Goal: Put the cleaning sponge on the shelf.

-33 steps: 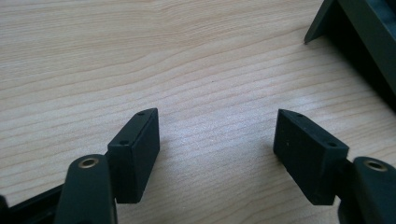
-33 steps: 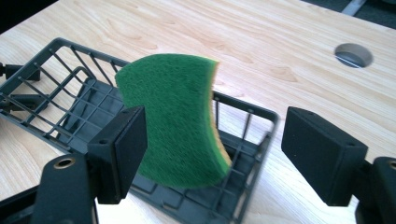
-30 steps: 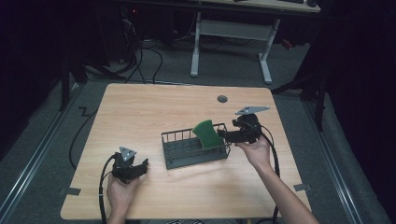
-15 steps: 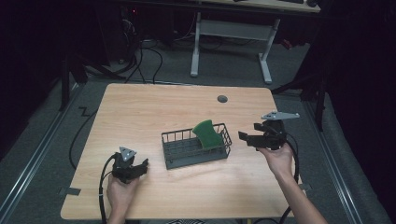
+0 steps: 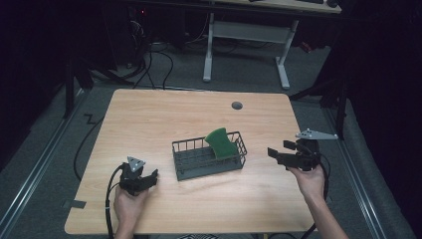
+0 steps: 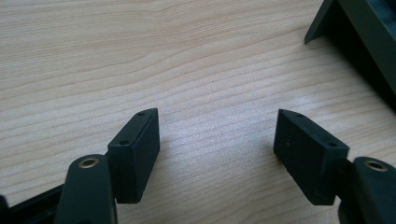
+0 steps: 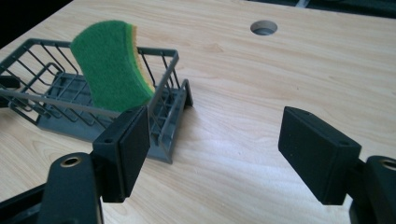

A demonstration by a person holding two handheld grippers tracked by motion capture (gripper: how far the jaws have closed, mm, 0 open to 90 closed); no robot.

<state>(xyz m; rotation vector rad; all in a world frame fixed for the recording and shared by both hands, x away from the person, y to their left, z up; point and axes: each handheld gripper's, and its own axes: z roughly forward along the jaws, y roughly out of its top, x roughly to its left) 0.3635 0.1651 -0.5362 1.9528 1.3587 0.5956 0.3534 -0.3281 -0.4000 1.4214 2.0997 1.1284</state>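
Dark room; a light wooden table (image 5: 164, 119) stands on grey floor. A grey wire basket (image 5: 199, 162) sits near the table's middle, a green sponge (image 5: 221, 143) leaning upright at its right end. The right gripper (image 5: 272, 153) hovers right of the basket, apart from it, jaws spread and empty. The left gripper (image 5: 152, 175) rests at the near left edge, jaws likewise apart, holding nothing.

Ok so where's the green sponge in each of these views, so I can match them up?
High view: the green sponge leans upright in the right end of the wire basket, mid-table.
Left gripper view: no sponge; a dark basket corner sits at the upper right.
Right gripper view: the sponge stands upper left, against the basket's near end.
Shared landmark: the wire basket.
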